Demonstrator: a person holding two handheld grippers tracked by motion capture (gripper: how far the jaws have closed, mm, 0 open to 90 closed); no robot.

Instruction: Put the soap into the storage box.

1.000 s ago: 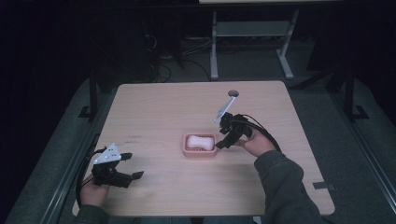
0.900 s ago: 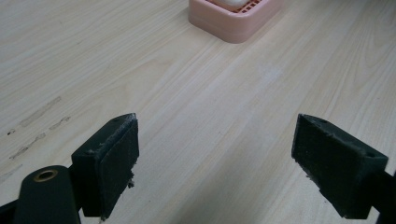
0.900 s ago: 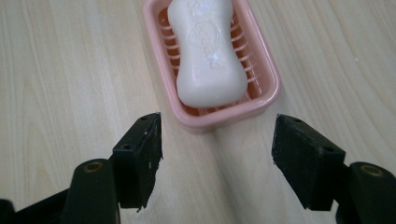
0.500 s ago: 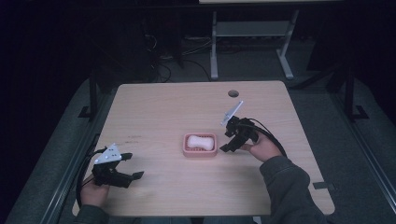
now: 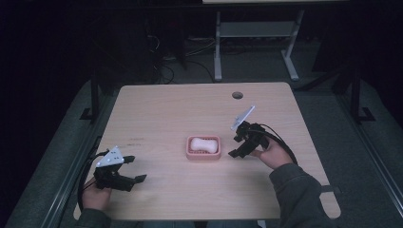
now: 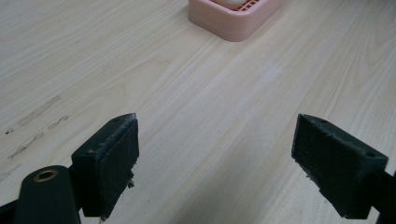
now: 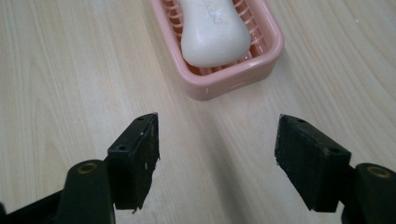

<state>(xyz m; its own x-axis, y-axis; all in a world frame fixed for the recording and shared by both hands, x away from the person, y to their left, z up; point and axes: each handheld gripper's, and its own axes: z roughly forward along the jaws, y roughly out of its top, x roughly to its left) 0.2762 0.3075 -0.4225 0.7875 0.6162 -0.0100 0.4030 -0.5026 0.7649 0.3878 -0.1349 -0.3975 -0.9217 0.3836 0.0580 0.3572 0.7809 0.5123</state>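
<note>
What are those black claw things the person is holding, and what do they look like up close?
They are two hand-held grippers. The left gripper and right gripper are black, each topped by a grey three-cornered plate and trailing a black cable. Up close, each has two blocky black jaws with rough, worn pads and a brass-coloured ring at the base. The person wears dark grey-green sleeves.

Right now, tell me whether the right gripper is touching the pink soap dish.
Apart. The right gripper view shows the right gripper open, with bare table between it and the pink soap dish.
</note>
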